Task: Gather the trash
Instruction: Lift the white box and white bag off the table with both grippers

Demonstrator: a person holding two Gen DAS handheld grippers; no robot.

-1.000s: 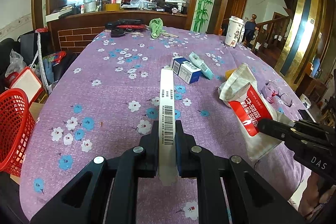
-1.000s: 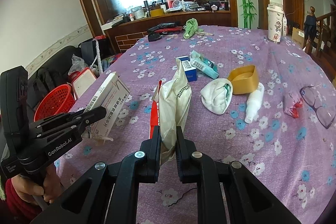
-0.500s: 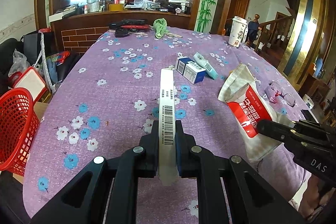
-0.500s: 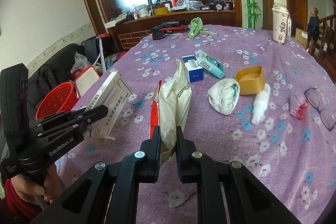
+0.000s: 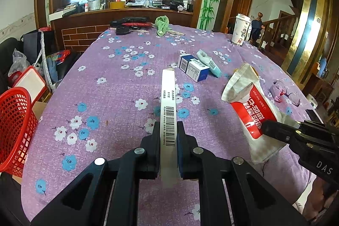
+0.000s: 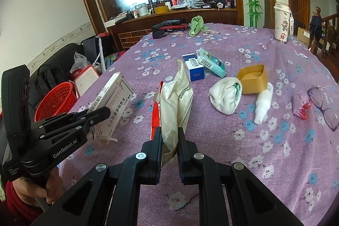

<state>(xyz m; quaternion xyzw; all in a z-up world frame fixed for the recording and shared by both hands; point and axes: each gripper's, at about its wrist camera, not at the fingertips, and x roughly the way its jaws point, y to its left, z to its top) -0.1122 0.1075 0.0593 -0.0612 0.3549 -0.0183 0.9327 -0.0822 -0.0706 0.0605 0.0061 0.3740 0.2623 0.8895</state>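
Covering the table (image 5: 118,86) in the left wrist view is a purple cloth printed with white and blue flowers, its weave finely ribbed. Beyond the table's far edge stand a dark wooden counter and a large arched mirror. The left gripper (image 5: 168,137) is clamped on a flat white carton (image 5: 168,99), held edge-up so its barcoded spine faces the camera. A red plastic mesh basket (image 5: 14,128) sits off the table's left edge, lower than the cloth. To the right of the carton, the right gripper (image 5: 273,128) pinches a crumpled red-and-white wet-wipe pack (image 5: 252,111).

Seen from the right wrist, the right gripper (image 6: 169,141) is closed on the soft, wrinkled wipe pack (image 6: 175,103), which rises upright between the black fingers. Left of the pack, the left gripper (image 6: 99,115) holds the carton (image 6: 114,99) tilted above the cloth; a hand (image 6: 36,190) grips its handle. Right of the pack lie a balled white cloth (image 6: 224,96), a mustard square cup (image 6: 253,78), a white spray bottle (image 6: 263,102) and purple-framed glasses (image 6: 324,105). Behind it rest a blue-and-white box (image 6: 193,69) and a teal packet (image 6: 211,65).
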